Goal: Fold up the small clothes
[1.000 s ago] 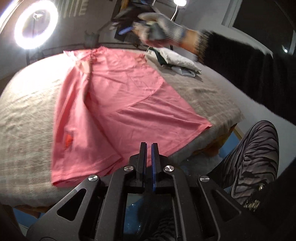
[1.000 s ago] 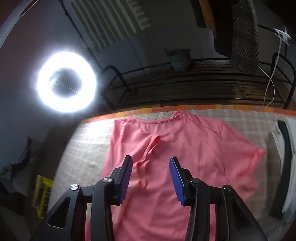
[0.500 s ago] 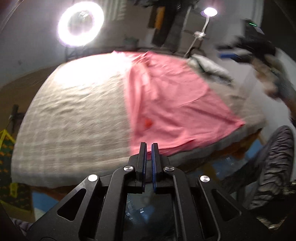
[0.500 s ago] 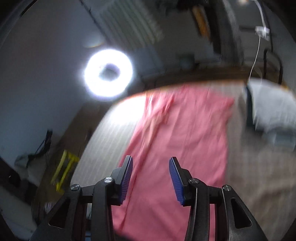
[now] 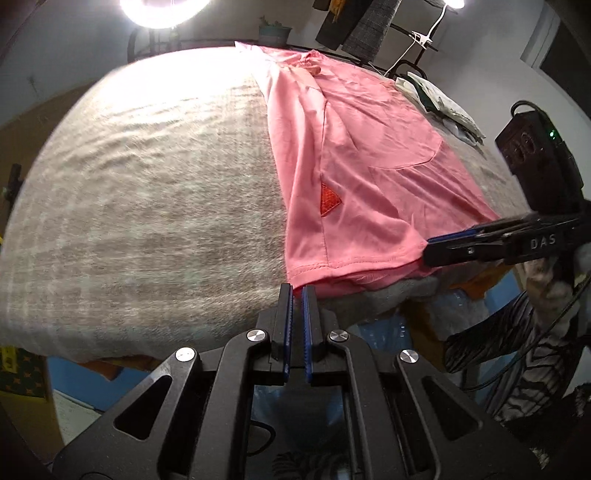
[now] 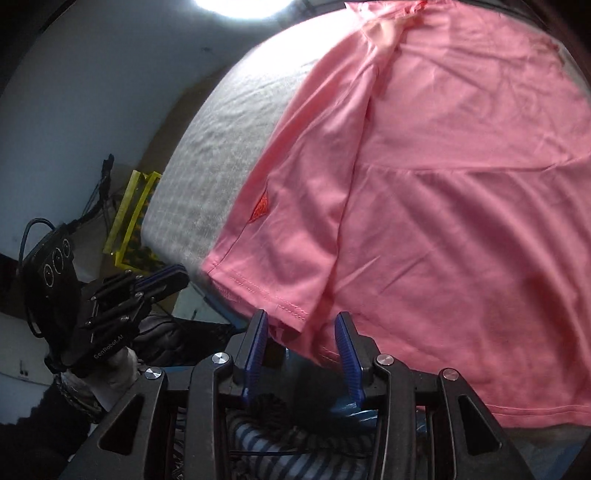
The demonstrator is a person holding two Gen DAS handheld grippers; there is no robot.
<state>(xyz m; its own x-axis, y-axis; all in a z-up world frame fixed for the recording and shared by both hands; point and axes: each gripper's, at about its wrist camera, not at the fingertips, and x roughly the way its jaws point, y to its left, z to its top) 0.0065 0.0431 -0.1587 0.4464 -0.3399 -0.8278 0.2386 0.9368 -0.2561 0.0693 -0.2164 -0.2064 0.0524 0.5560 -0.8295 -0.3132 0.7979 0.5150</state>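
Note:
A pink T-shirt [image 5: 369, 155] lies on a grey checked blanket [image 5: 147, 184], its left side folded over, with a small red triangle patch [image 5: 328, 199]. Its hem hangs at the near table edge. My left gripper [image 5: 297, 291] is shut and empty, just short of the hem's left corner. My right gripper [image 6: 301, 321] is open, its jaws on either side of the hem's folded corner [image 6: 291, 308], not closed on it. The shirt [image 6: 443, 184] fills the right wrist view. The right gripper also shows in the left wrist view [image 5: 461, 247], the left one in the right wrist view [image 6: 159, 284].
A ring light [image 5: 166, 7] glares at the far edge. A pile of white and dark clothes [image 5: 436, 99] lies at the far right of the blanket. A metal rack with hanging clothes [image 5: 362, 22] stands behind. A yellow frame [image 6: 129, 218] is on the floor at left.
Both grippers have swung down to the near hem of the shirt. The right gripper came from above the collar end to the folded hem corner. The left stays shut.

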